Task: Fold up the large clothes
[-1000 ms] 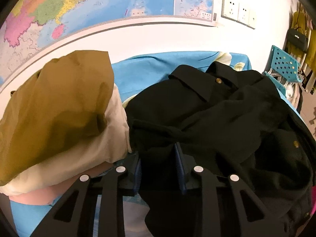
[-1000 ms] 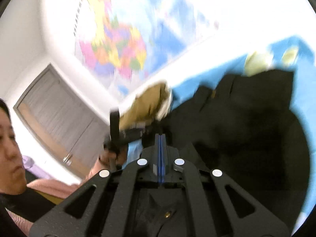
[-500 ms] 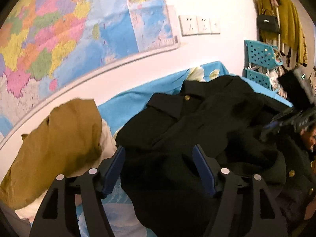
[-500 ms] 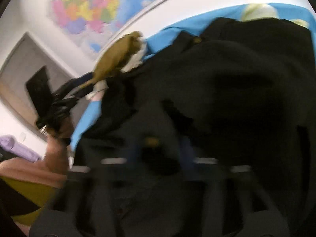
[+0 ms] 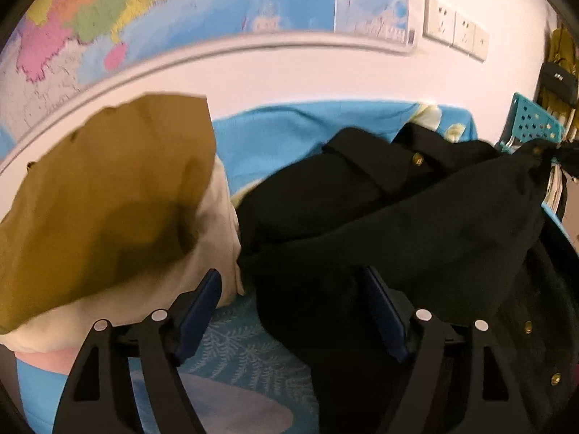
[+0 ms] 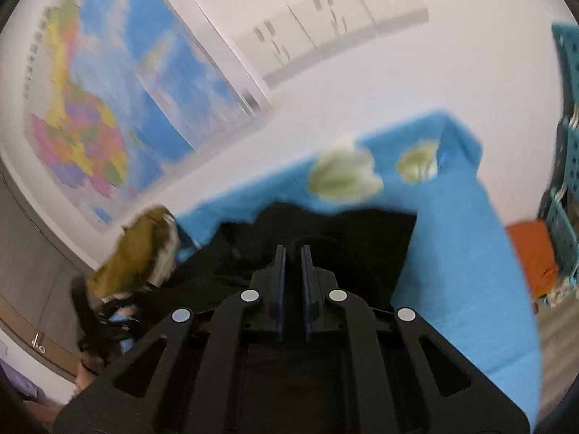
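Since a second ago the left gripper has let go of the black shirt and its jaws are opening wide, cloth lying loose between them, while the right gripper has swung down, its jaws nearly closed with a thin gap and nothing visibly held. The shirt lies crumpled just ahead of both tools on the blue floral sheet, an olive garment heaped to its left. Beyond stand a white wall with a map, sockets and teal crates.
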